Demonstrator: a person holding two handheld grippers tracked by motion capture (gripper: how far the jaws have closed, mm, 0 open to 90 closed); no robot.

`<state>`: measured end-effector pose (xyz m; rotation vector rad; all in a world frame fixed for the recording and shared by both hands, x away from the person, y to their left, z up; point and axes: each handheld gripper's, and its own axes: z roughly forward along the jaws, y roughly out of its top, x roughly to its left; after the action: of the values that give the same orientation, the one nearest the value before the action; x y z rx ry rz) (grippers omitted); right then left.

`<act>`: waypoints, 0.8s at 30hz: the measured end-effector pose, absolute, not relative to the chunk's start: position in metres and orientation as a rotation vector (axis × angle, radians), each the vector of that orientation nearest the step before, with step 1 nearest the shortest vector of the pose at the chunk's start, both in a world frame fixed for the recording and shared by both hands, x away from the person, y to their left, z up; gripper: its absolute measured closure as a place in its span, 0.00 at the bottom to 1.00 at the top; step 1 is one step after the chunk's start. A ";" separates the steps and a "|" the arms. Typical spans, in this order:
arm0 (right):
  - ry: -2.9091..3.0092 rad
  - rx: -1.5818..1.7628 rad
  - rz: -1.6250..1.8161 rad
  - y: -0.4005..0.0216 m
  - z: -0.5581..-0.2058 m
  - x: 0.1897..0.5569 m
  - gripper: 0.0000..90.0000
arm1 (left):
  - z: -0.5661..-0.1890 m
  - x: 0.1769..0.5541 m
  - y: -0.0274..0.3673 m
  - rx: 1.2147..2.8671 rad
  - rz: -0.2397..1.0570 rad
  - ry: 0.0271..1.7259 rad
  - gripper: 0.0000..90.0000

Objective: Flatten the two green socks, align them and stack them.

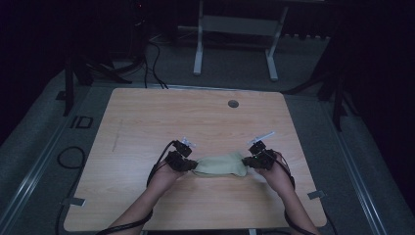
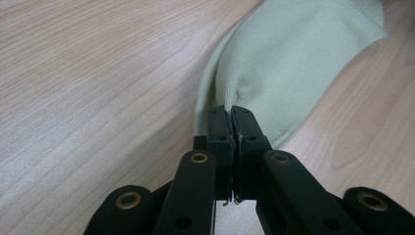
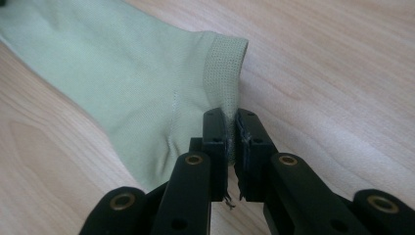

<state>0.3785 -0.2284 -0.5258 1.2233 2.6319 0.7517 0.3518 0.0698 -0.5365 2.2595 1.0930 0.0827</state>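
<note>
Pale green sock stretched between two grippers.
At lower centre, the left gripper (image 1: 188, 165) and right gripper (image 1: 250, 160) each clench an end of the sock (image 1: 220, 165) on the worktop (image 1: 147, 122).

High view dim and dark-edged; both gripper views bright, slightly soft.

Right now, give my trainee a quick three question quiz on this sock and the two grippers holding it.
1. True or false: the left gripper is shut on the sock.
2. Which part does the right gripper pinch: A the ribbed cuff, B the middle, C nothing?
3. What does the sock rest on?

Key: 1 true. 2 A. 3 the wooden table.
</note>
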 end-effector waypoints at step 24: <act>2.604 1.170 0.820 -0.224 -0.513 0.362 0.94 | -0.516 0.330 0.058 2.150 0.175 1.008 0.93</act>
<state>0.3619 -0.2238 -0.5132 1.1699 2.6042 0.8198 0.3302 0.0579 -0.5159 2.1503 1.0076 0.1752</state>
